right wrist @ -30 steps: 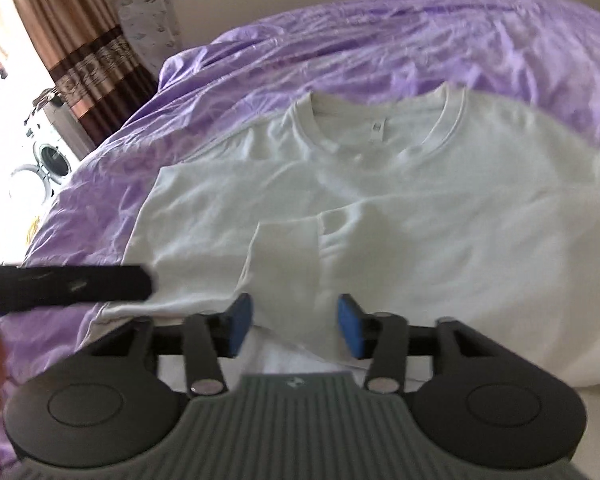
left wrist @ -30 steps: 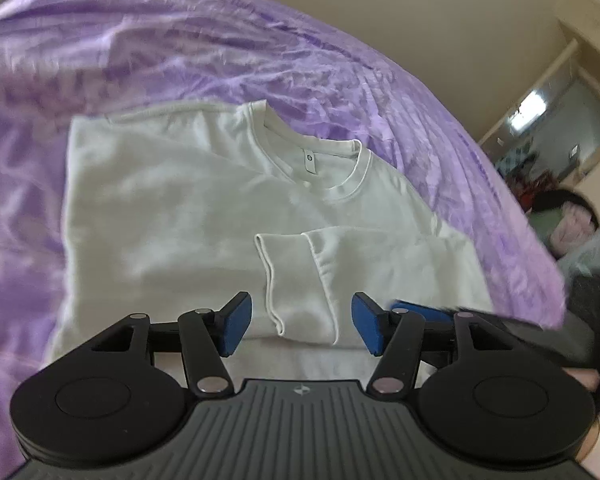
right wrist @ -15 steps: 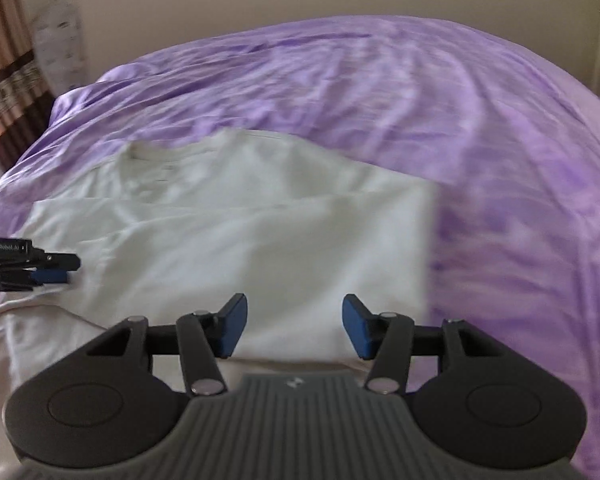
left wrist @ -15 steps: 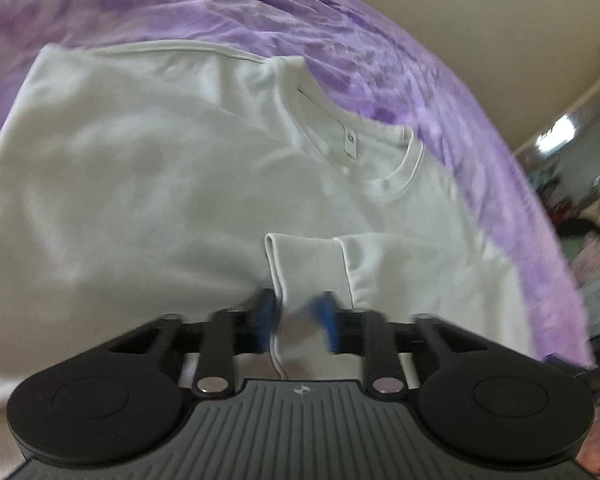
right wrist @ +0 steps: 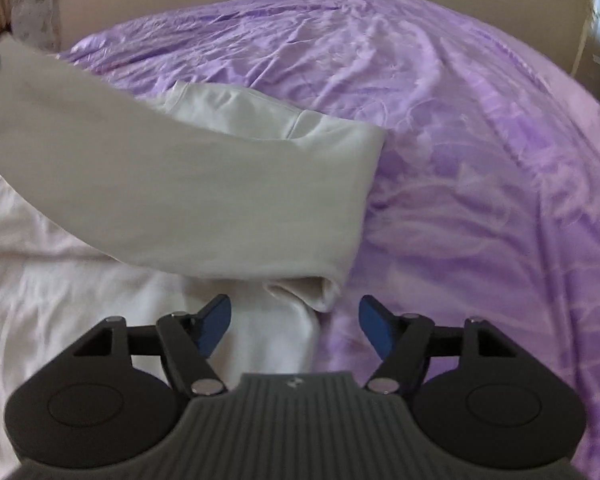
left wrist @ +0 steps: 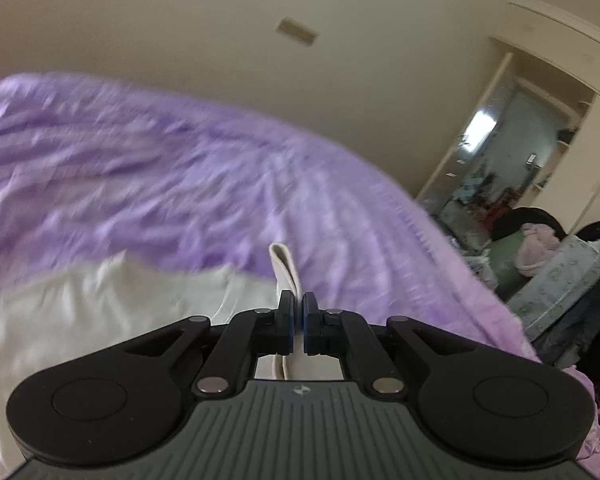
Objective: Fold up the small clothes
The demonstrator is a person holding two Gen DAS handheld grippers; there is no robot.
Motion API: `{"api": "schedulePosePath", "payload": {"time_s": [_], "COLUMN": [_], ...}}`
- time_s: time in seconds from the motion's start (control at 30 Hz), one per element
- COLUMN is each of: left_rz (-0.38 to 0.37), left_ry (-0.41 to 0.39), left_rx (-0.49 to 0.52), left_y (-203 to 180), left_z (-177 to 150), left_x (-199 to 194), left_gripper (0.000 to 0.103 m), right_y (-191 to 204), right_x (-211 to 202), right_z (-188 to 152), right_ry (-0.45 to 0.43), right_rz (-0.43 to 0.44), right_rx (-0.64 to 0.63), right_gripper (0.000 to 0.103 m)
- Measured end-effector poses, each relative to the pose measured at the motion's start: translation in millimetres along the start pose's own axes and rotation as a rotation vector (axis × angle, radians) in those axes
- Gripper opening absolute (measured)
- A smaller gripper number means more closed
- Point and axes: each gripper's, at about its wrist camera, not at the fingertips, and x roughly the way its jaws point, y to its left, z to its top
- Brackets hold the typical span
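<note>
A pale white sweatshirt [right wrist: 60, 288] lies on the purple bedspread [right wrist: 480, 160]. My left gripper [left wrist: 299, 304] is shut on the sleeve cuff [left wrist: 284, 268], which sticks up past the pads. It holds the cuff well above the bed. In the right wrist view the lifted sleeve [right wrist: 180, 184] stretches across the shirt from the upper left to a fold at the shirt's right edge. My right gripper [right wrist: 296, 320] hovers low over that edge. Its jaws are opening, and the folded corner of cloth [right wrist: 324, 292] lies just ahead between them, untouched by the pads.
Bare bedspread [left wrist: 160, 184] spreads beyond and right of the shirt. A beige wall [left wrist: 260, 100] stands behind the bed. To the right are a doorway [left wrist: 512, 160] and a chair piled with clothes [left wrist: 548, 248]. A curtain edge [right wrist: 4, 4] shows at the far left.
My left gripper closed on the sleeve cuff and rose, pulling the sleeve up off the shirt. My right gripper swung over to the shirt's right edge and its jaws spread wider.
</note>
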Motion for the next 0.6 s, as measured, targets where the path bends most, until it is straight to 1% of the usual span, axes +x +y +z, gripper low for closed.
{"api": "schedulePosePath", "payload": {"time_s": [0.1, 0.17, 0.2, 0.23, 0.27, 0.3, 0.33, 0.37, 0.4, 0.47, 0.5, 0.57, 0.6], "left_rz": [0.029, 0.06, 0.087, 0.115, 0.149, 0.188, 0.212, 0.236, 0.28, 0.352, 0.373, 0.408, 0.407], "left_ry": [-0.028, -0.04, -0.038, -0.036, -0.034, -0.024, -0.005, 0.028, 0.072, 0.153, 0.202, 0.258, 0.278], "left_rx": [0.048, 0.066, 0.076, 0.089, 0.105, 0.108, 0.092, 0.07, 0.057, 0.023, -0.01, -0.062, -0.093], "left_y": [-18.9, -18.0, -12.2, -5.2, 3.5, 17.8, 32.7, 51.2, 71.3, 108.9, 131.5, 161.9, 175.7], "left_z": [21.4, 32.6, 35.0, 35.8, 34.2, 30.2, 25.7, 18.1, 6.7, -19.7, -35.4, -64.3, -79.4], "left_x": [-9.7, -20.1, -27.6, -33.0, -37.5, -41.1, -41.4, -39.0, -31.8, -12.3, 1.3, 22.2, 31.8], "left_gripper": [0.003, 0.003, 0.003, 0.003, 0.003, 0.003, 0.003, 0.003, 0.003, 0.003, 0.003, 0.003, 0.003], "right_y": [-0.3, 0.0, 0.2, 0.2, 0.1, -0.6, -2.2, -4.4, -7.4, -12.4, -13.0, -12.8, -10.7], "right_x": [15.1, 26.4, 30.8, 34.5, 37.2, 39.4, 40.0, 38.7, 36.1, 32.5, 31.6, 32.5, 33.5], "right_z": [7.5, 11.9, 13.7, 14.8, 15.3, 15.1, 13.8, 12.0, 10.0, 7.5, 6.9, 7.2, 7.8], "right_ry": [0.005, 0.01, 0.009, 0.005, 0.004, 0.012, 0.019, 0.02, 0.014, 0.01, 0.012, 0.023, 0.035], "right_rz": [-0.003, -0.01, -0.012, -0.022, -0.038, -0.052, -0.059, -0.051, -0.027, 0.004, 0.008, 0.013, 0.006], "right_rx": [0.065, 0.104, 0.116, 0.123, 0.124, 0.123, 0.122, 0.125, 0.129, 0.138, 0.136, 0.124, 0.115], "right_gripper": [0.067, 0.066, 0.064, 0.06, 0.051, 0.039, 0.033, 0.023, 0.015, 0.012, 0.008, 0.008, 0.008]}}
